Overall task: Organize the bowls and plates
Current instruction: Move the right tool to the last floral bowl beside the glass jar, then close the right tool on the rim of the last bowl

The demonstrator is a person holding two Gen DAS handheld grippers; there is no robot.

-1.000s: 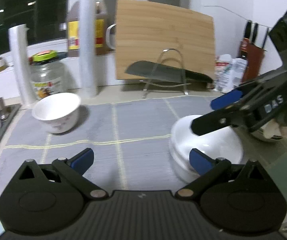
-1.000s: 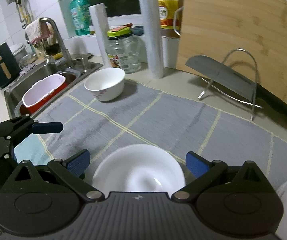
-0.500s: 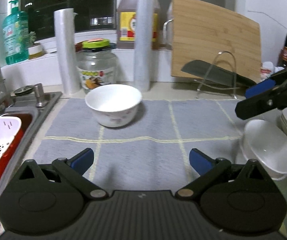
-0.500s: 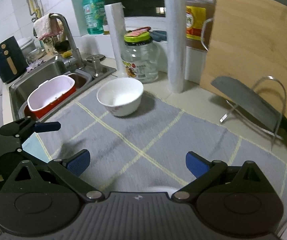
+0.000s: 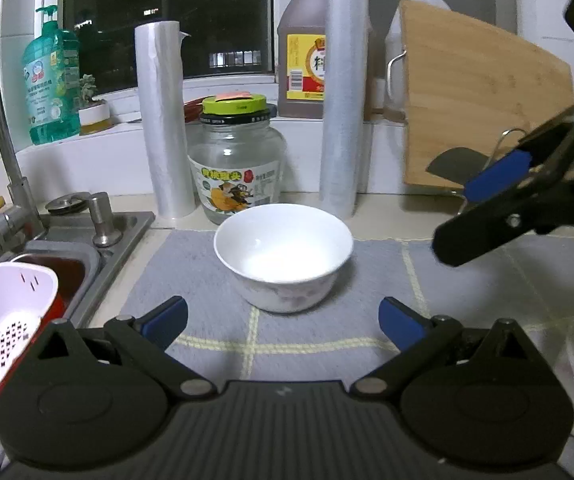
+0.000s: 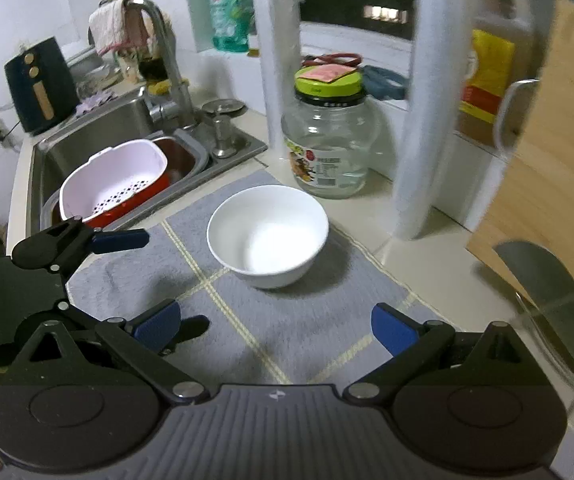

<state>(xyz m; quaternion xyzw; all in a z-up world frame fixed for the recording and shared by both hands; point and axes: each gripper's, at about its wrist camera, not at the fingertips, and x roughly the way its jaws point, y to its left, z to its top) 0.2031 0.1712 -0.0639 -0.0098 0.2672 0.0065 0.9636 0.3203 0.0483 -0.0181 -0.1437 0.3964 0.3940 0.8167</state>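
Bowl (image 5: 283, 255) sits upright on mat (image 5: 191, 264), both claws spread, empty.

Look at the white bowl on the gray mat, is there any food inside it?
No, the white bowl sits upright on the gray mat and its inside shows only bare white surface.

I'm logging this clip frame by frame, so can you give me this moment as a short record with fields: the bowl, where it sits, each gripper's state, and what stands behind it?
bowl: white bowl, upright, nothing visible inside
surface: grey mat beside the sink
left gripper: open, holding nothing, aimed at the bowl, not touching it
right gripper: open, holding nothing, short of the bowl
behind bowl: glass jar with a green lid, two plastic-wrap rolls
far right: cutting board leaning upright
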